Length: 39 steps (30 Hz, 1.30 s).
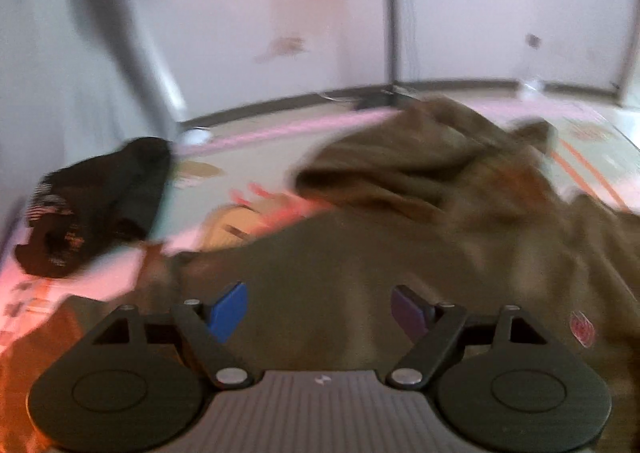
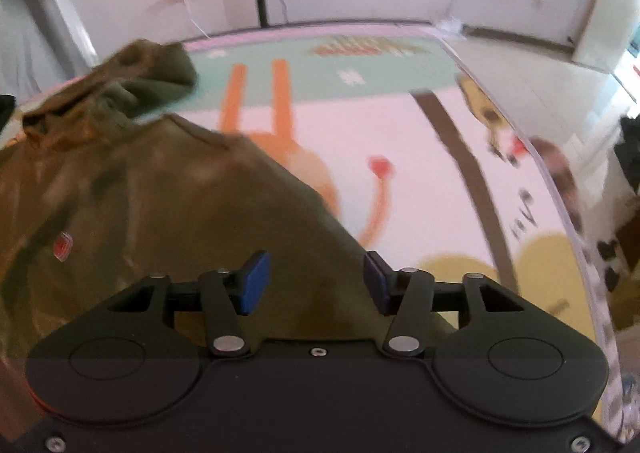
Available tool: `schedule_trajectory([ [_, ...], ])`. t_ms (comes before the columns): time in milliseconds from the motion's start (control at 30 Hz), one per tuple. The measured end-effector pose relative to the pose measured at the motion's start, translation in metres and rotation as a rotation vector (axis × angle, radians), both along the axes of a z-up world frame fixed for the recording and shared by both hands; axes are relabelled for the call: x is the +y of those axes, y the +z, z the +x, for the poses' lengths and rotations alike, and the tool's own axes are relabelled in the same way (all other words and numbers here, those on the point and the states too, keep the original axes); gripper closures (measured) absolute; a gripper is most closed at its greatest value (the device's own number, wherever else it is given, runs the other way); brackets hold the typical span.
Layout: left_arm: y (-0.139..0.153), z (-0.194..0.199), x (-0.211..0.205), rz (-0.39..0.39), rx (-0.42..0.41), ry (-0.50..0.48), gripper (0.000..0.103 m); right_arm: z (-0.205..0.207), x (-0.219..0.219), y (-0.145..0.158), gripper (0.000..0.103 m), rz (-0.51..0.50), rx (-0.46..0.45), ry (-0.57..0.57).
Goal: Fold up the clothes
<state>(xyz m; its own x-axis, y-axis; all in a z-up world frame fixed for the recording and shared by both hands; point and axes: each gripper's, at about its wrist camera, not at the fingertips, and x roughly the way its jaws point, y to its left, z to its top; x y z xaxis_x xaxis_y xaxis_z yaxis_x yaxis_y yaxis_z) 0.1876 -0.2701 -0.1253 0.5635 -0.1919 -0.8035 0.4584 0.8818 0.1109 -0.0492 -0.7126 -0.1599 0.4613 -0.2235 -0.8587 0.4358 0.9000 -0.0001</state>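
The right gripper (image 2: 316, 283), its blue-padded fingers (image 2: 256, 283) spread apart, hovers over an olive green shirt (image 2: 140, 193) lying crumpled on a cartoon-printed mat (image 2: 420, 141).

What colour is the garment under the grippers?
Olive green garment, clearest in the right wrist view.

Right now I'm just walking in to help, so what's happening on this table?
A person holds two grippers over an olive-green garment lying crumpled on a patterned table mat. The left gripper and right gripper are both open above the cloth, gripping nothing. A dark garment lies off to the left.
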Motion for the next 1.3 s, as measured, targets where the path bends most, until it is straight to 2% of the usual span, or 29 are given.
schedule_trajectory([
  [67,-0.006,-0.020,-0.009,0.001,0.028,-0.053,0.022,-0.014,-0.012,-0.004,0.048,-0.002,0.003,-0.030],
  [133,-0.012,-0.040,-0.018,0.002,0.055,-0.106,0.022,-0.018,-0.021,-0.008,0.027,-0.009,-0.015,-0.033],
  [333,-0.027,-0.091,-0.038,0.001,0.136,-0.238,0.022,-0.001,-0.030,-0.021,0.027,-0.048,-0.056,0.057],
  [467,-0.032,-0.108,-0.041,-0.030,0.187,-0.284,0.022,0.020,-0.021,-0.035,0.043,-0.088,-0.025,0.143],
  [533,-0.034,-0.115,-0.042,-0.061,0.218,-0.320,0.022,0.026,-0.016,-0.041,0.071,-0.072,-0.013,0.191],
  [667,-0.036,-0.129,-0.046,-0.135,0.268,-0.415,0.022,0.027,-0.011,-0.043,0.075,-0.072,-0.028,0.232],
  [833,-0.040,-0.148,-0.059,-0.149,0.282,-0.521,0.022,0.025,-0.013,-0.041,0.097,-0.073,-0.019,0.282],
  [933,-0.042,-0.155,-0.065,-0.153,0.295,-0.561,0.022,0.021,-0.011,-0.040,0.101,-0.091,-0.016,0.276],
  [1300,-0.054,-0.171,-0.073,-0.155,0.339,-0.637,0.022,0.024,-0.027,-0.027,0.102,-0.217,0.004,0.162],
])
